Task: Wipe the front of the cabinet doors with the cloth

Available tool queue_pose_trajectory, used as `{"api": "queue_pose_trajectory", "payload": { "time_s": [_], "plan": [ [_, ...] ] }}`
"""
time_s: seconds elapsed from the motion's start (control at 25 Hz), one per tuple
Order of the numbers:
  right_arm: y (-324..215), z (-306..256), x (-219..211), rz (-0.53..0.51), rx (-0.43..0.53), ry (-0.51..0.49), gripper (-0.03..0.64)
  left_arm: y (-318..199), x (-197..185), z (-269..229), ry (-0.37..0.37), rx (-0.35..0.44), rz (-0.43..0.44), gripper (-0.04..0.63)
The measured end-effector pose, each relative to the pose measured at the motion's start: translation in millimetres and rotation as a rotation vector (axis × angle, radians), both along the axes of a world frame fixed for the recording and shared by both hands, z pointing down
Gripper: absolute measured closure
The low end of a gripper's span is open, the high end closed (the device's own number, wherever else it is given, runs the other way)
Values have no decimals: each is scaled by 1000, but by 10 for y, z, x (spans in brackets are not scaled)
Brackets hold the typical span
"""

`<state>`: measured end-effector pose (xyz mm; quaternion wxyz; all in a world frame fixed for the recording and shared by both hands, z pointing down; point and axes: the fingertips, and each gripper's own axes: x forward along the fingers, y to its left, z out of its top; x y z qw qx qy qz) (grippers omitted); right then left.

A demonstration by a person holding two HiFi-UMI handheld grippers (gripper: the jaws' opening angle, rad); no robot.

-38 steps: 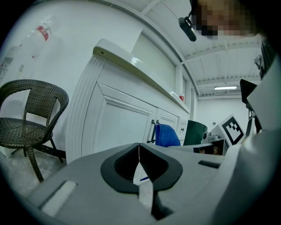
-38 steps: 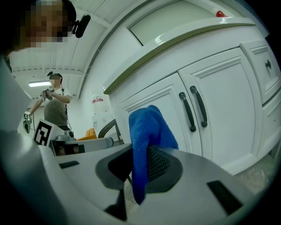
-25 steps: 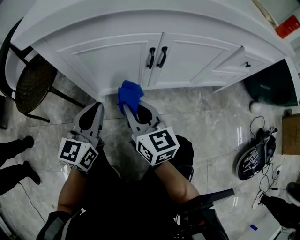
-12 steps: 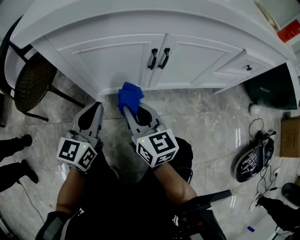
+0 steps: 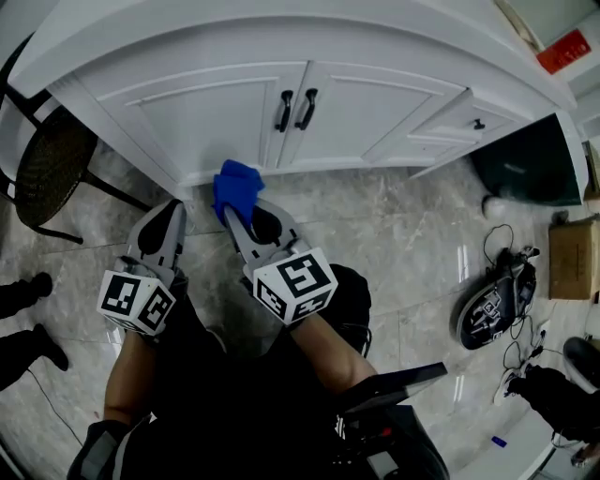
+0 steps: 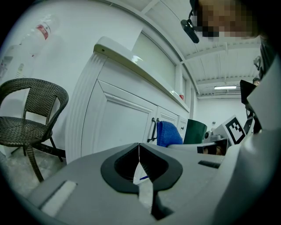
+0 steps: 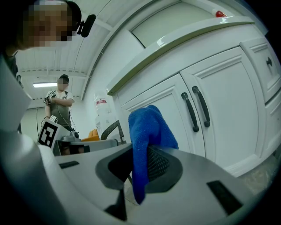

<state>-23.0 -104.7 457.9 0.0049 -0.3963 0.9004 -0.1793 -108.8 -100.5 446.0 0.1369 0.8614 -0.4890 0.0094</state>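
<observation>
Gripping the blue cloth (image 7: 147, 132), the right claw (image 7: 138, 162) has its jaws closed on the fabric. One fold stands up above the jaw tips and a tail hangs down between them. In the head view the cloth (image 5: 236, 184) sits low against the left cabinet door (image 5: 202, 117), near its bottom edge and just left of the seam between the doors. Whether the fabric actually touches the door panel cannot be confirmed from any view.

The right claw (image 5: 234, 211) points towards the cabinet from the floor side. The left claw (image 5: 175, 208) is held just beside it, on the person's left, and points at the cabinet's lower left corner. In the left gripper view the left claw (image 6: 139, 147) has its jaws together along a thin seam, with nothing held between them.

The two white doors meet at a pair of dark vertical handles (image 5: 295, 110). The right cabinet door (image 5: 370, 112) is shut, as is the left. A small drawer (image 5: 459, 127) with a dark knob lies to the right of the doors. A pale worktop (image 5: 281, 28) caps the cabinet.

A wicker chair (image 5: 47, 169) stands off the cabinet's left end. A dark green bin (image 5: 525, 164) stands at its right end. The floor (image 5: 403, 244) is glossy grey marble.
</observation>
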Motion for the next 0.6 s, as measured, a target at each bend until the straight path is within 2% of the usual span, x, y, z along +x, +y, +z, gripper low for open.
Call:
{"api": "queue_pose_trajectory", "payload": {
  "time_s": [0.16,0.36,0.6],
  "plan": [
    [-79,26,-85,-9,-10,-4,565,-71,-113,-43,-16,13,-18,592],
    [-64,134,12,-21,-29,27,565,-43,-143,-11,10,30,-54,592],
    [-50,249,99,-8,-40,12,565,-60,-86,131,8,24,-32,592]
  ]
}}
